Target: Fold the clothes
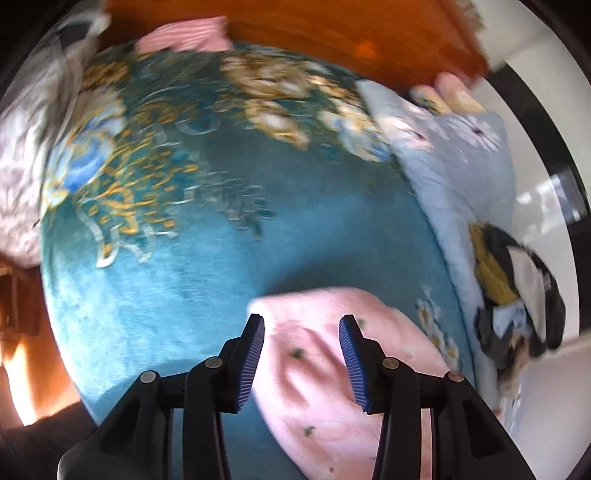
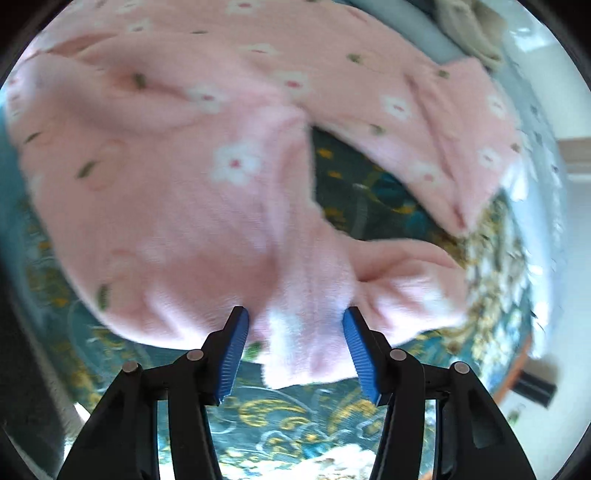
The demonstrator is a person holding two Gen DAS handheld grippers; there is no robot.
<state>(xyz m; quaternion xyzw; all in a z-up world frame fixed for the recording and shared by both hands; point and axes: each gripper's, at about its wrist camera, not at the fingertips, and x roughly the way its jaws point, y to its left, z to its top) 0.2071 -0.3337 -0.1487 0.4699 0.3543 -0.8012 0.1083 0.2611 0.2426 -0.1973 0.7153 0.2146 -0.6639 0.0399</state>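
Surface: I see a bed under a teal blanket (image 1: 177,288) with gold and blue flower patterns; its pile looks plush, plain in the middle and ornate toward the edges.
Bed edge: a pale blue sheet (image 1: 458,177) with faint flowers shows along the blanket's right side in my left view.
Headboard: glossy orange-brown wood (image 1: 332,33) runs across the top of my left view.
Far corner: a pale crumpled quilt (image 1: 33,140) sits at the left, and a folded pink cloth (image 1: 184,37) lies against the headboard.
Pile: a dark heap of clothes (image 1: 517,295), black, yellow and white, rests on the sheet at the right.
Room: a white floor and a dark frame show beyond the bed on the right; warm light falls on wood at lower left. The blur hides finer detail.
Garment: the pink pyjama (image 2: 177,177), fleecy with white flowers and small green leaves, lies spread on the blanket; a gap in it shows the teal pattern beneath.
Left claw (image 1: 302,363): spread wide, its blue pads (image 1: 253,362) apart, with a corner of the pyjama (image 1: 332,398) below and between them; I cannot tell whether a pad touches the cloth.
Right claw (image 2: 295,350): spread as well, with a fold of pink fabric lying between the pads (image 2: 232,354), not pinched.
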